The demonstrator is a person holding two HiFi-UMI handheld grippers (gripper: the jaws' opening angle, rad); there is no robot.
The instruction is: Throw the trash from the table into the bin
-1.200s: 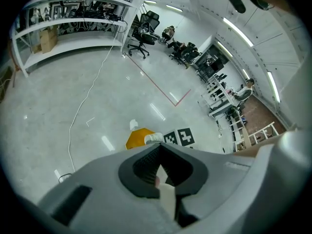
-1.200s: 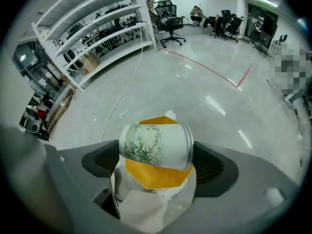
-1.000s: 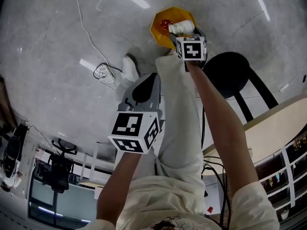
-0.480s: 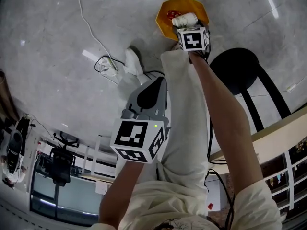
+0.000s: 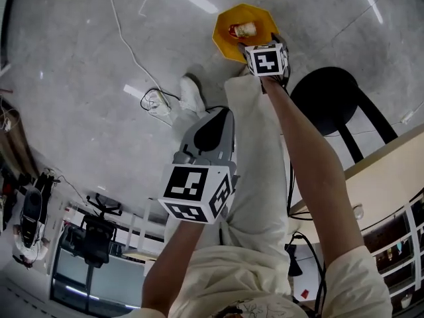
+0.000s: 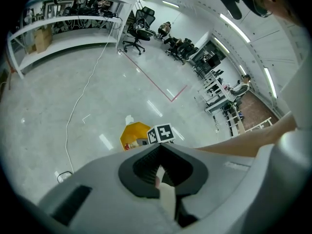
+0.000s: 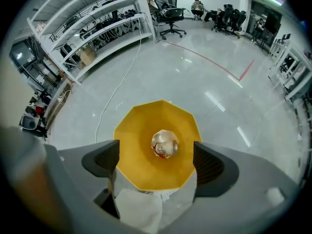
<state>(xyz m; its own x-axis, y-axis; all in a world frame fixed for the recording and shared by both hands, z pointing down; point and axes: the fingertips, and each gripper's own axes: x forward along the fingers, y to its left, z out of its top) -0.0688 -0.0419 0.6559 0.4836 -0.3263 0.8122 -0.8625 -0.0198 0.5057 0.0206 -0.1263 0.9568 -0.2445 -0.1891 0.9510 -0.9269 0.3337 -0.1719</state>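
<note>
The yellow bin (image 5: 228,43) stands on the grey floor, and a crushed white and red can (image 5: 243,30) lies inside it. My right gripper (image 5: 262,45) hovers at the bin's near rim. In the right gripper view its jaws stand wide apart over the bin (image 7: 139,152), with the can (image 7: 165,143) lying well below them and nothing held by the right gripper (image 7: 156,162). My left gripper (image 5: 211,121) hangs nearer me over the floor. In the left gripper view its tips meet (image 6: 160,147), and only a pale sliver shows in the slit behind them. The bin (image 6: 131,133) lies ahead.
A black round stool (image 5: 328,98) stands right of the bin. A white cable and plug strip (image 5: 154,101) lie on the floor to the left. The person's pale trouser leg (image 5: 248,151) and shoe (image 5: 192,95) are below the grippers. A table edge (image 5: 387,161) is at right.
The right gripper held the can over the bin in both earlier frames. Now its jaws are open and the can lies in the bin. The left gripper has barely moved.
</note>
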